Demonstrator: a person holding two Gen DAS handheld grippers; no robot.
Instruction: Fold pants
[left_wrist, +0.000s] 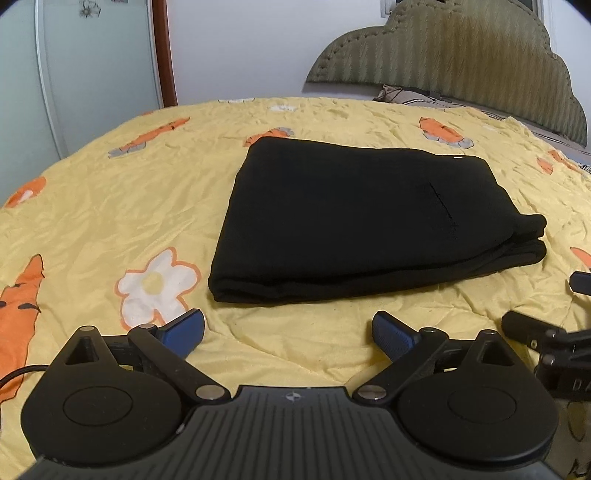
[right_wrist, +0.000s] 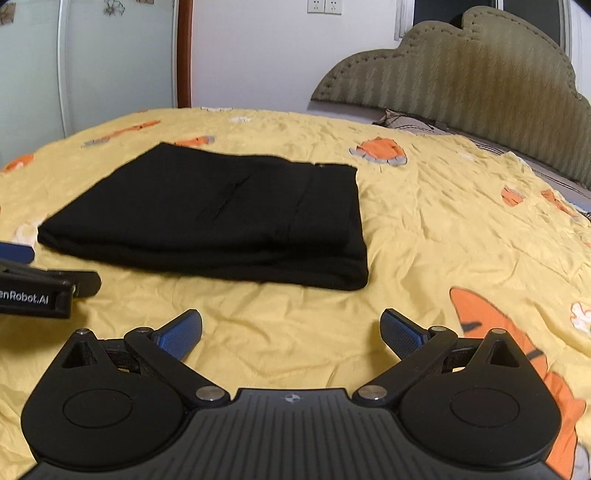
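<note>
Black pants (left_wrist: 351, 218) lie folded into a flat rectangular stack on the yellow bedspread (left_wrist: 110, 206); they also show in the right wrist view (right_wrist: 221, 214). My left gripper (left_wrist: 288, 332) is open and empty, hovering just in front of the stack's near edge. My right gripper (right_wrist: 291, 330) is open and empty, also a little short of the stack, toward its right end. The right gripper's fingers (left_wrist: 532, 328) show at the right edge of the left wrist view. The left gripper's body (right_wrist: 33, 291) shows at the left edge of the right wrist view.
The bedspread has orange carrot and white flower prints. A padded olive headboard (right_wrist: 461, 74) and a pillow (left_wrist: 413, 96) stand at the back right. A white wardrobe door (left_wrist: 92, 55) and a brown door frame (right_wrist: 184, 51) stand behind the bed at the left.
</note>
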